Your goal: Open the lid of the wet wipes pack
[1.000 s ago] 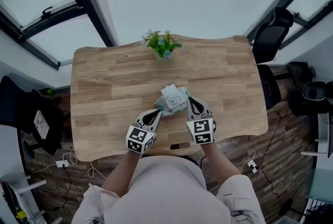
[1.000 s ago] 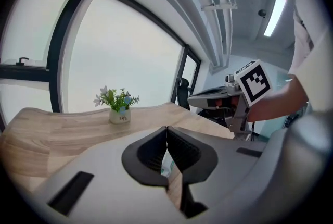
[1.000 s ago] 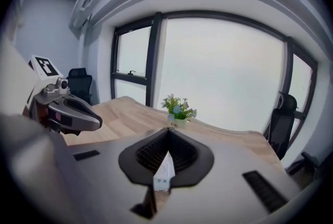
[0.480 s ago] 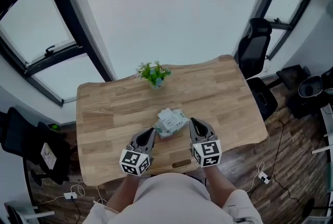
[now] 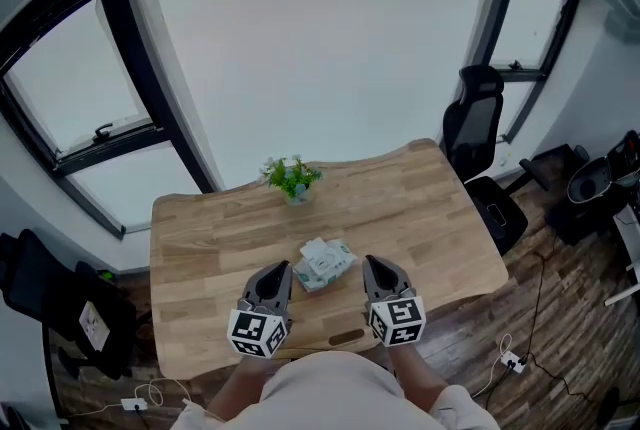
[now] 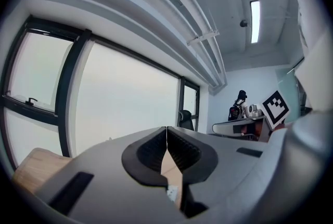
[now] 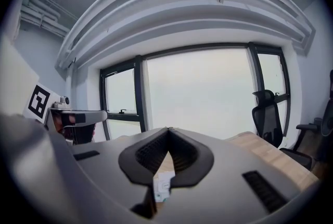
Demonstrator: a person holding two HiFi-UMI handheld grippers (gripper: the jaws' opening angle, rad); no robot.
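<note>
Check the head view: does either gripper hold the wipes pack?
No: the wipes pack lies on the table, apart from left gripper and right gripper.

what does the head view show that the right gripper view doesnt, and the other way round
Only the head view: the potted plant and the whole wet wipes pack lying free on the table. Only the right gripper view: the right gripper up close, jaws closed tip to tip on nothing. Both: the pack (just a sliver below the jaws in the gripper view), the table, the windows and a black office chair.
</note>
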